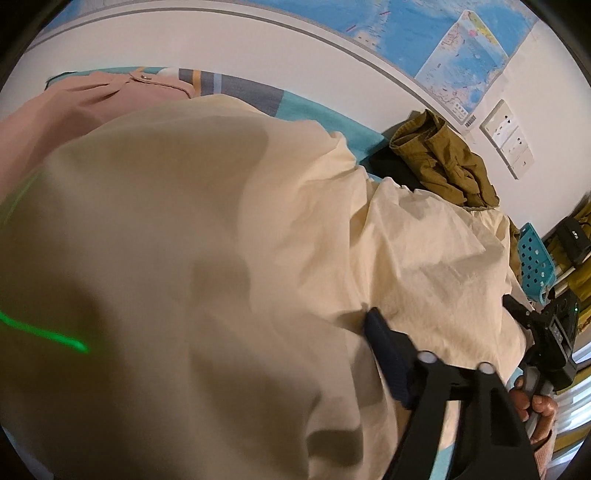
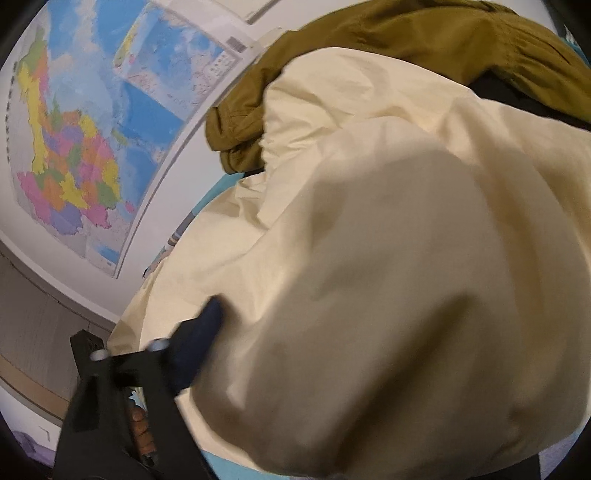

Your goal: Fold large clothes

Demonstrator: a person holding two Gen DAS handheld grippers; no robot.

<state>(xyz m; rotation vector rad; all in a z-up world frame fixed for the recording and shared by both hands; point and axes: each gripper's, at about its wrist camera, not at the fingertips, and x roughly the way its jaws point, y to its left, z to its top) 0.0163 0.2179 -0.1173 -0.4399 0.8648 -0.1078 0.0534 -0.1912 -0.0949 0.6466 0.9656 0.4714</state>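
Observation:
A large cream garment bulges up and fills most of both views. My left gripper is pushed into its near edge. Only its right finger, with a dark blue pad, shows against the cloth; the cloth hides the other. My right gripper sits in the fabric the same way, with just its left finger showing. Whether either pair of pads presses on the cloth is hidden. The right tool's black housing, held by a hand, shows at the garment's right edge.
A pink garment lies at the far left on a teal striped bedsheet. An olive garment is bunched against the wall over something black. Maps and wall sockets are behind. A teal perforated basket stands at the right.

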